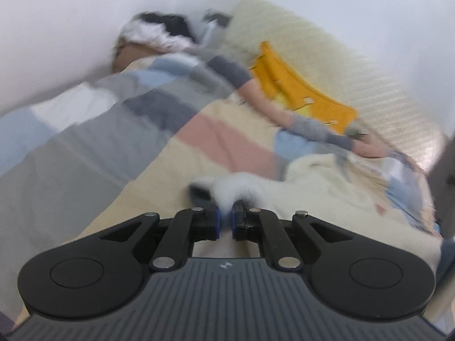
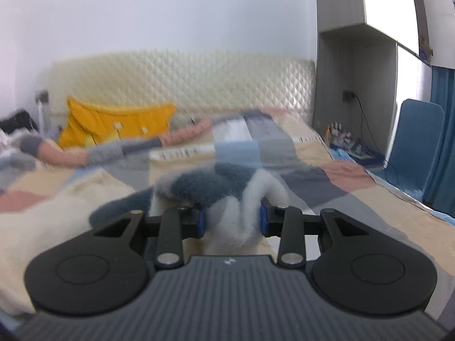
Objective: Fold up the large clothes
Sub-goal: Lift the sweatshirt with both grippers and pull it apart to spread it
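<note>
A fluffy fleece garment, cream (image 1: 312,176) with white and blue-grey patches (image 2: 204,184), lies bunched on the bed. In the left wrist view my left gripper (image 1: 224,216) is shut on a thin white tuft of it (image 1: 236,190), the blue pads nearly touching. My right gripper (image 2: 231,221) is shut on a thick white and blue-grey wad of the same garment, which fills the gap between its blue pads (image 2: 202,223). Both views are smeared by motion. The fabric under each gripper is hidden.
A patchwork bed cover (image 1: 113,142) spans the bed. A long pink-and-grey striped knit piece (image 1: 310,126) and a yellow garment (image 2: 113,125) lie near the quilted headboard (image 2: 182,79). A clothes heap (image 1: 159,31) sits by the wall. A blue chair (image 2: 418,142) and cabinet (image 2: 355,71) stand right.
</note>
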`<state>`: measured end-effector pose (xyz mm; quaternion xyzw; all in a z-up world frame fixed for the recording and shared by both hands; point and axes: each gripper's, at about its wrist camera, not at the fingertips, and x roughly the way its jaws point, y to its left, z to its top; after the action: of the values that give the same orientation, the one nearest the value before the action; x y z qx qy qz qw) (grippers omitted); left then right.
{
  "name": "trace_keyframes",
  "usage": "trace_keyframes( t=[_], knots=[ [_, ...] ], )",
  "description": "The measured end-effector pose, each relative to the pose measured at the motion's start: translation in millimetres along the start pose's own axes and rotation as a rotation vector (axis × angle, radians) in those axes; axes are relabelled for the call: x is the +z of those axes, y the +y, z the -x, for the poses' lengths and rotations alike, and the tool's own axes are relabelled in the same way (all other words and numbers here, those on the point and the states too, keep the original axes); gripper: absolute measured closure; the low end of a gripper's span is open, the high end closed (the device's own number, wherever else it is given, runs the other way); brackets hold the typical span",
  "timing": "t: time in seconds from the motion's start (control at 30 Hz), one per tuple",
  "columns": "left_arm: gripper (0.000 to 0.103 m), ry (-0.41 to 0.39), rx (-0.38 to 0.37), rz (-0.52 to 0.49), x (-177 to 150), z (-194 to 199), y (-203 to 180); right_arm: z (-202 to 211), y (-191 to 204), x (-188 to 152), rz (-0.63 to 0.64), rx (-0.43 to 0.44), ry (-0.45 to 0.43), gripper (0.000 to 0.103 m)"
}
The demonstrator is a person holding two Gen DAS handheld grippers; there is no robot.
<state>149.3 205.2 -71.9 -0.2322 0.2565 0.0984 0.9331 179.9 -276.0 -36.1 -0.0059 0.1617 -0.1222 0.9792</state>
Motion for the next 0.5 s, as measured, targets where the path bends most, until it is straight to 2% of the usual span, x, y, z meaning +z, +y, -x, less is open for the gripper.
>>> trace_keyframes(
  t=[0.13,0.23,0.3,0.5],
  knots=[
    [0.096,0.027,0.099,0.014,-9,-26,-1,-53,-6,-18,-0.038,-0.044,0.166,0.066],
    [0.096,0.052,0.162,0.033,-11,-53,-1,-95,-17,-43,-0.149,-0.075,0.332,0.065],
    [0.096,0.062,0.183,0.060,-10,-72,-1,-108,-18,-51,-0.164,-0.071,0.349,0.064],
    [0.096,0.112,0.199,0.093,-8,-117,2,-128,-2,-58,-0.060,-0.078,0.347,0.062]
  ],
)
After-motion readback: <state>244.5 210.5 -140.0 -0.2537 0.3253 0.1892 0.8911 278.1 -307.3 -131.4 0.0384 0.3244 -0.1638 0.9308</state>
